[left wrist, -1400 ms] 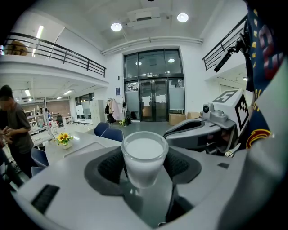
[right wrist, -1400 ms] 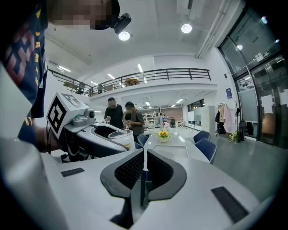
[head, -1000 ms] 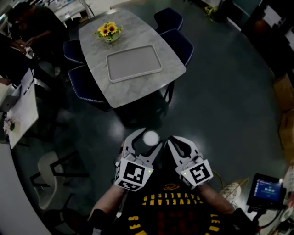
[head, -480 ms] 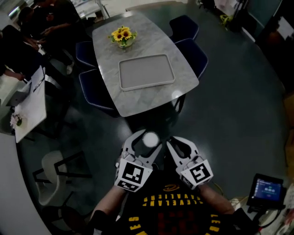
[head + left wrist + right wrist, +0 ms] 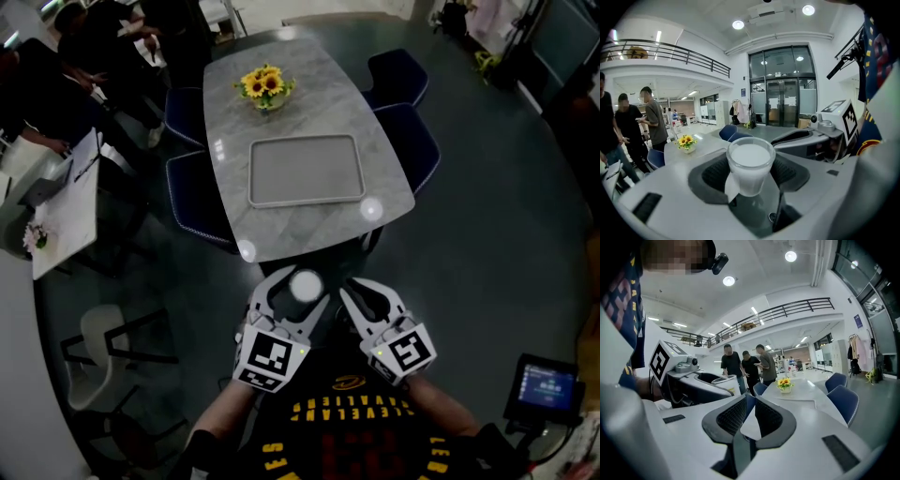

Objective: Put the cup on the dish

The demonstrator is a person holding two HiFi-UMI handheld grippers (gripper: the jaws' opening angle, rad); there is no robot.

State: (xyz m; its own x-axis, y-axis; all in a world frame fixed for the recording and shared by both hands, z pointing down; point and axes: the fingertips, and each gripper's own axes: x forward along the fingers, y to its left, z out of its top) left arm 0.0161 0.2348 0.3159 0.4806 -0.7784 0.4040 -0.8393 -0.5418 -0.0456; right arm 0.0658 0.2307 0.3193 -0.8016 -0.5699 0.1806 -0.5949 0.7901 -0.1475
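My left gripper (image 5: 298, 280) is shut on a translucent white cup (image 5: 306, 285), held upright close to the person's chest. In the left gripper view the cup (image 5: 750, 163) sits between the dark pads (image 5: 715, 176), which press on its sides. To its right, my right gripper (image 5: 359, 285) has its jaws a narrow slit apart with nothing between them (image 5: 750, 401). The dish is a grey rectangular tray (image 5: 305, 171) lying on the marble table (image 5: 234, 202), well ahead of both grippers.
A vase of yellow flowers (image 5: 264, 86) stands beyond the tray. Dark blue chairs (image 5: 409, 141) flank the table on both sides. Several people (image 5: 56, 84) stand at the far left by a white desk (image 5: 61, 225). A screen on a stand (image 5: 544, 389) is at the lower right.
The table and tray have come nearer and slid lower and to the right in the head view. Both grippers keep their place in front of the chest, the cup still held.
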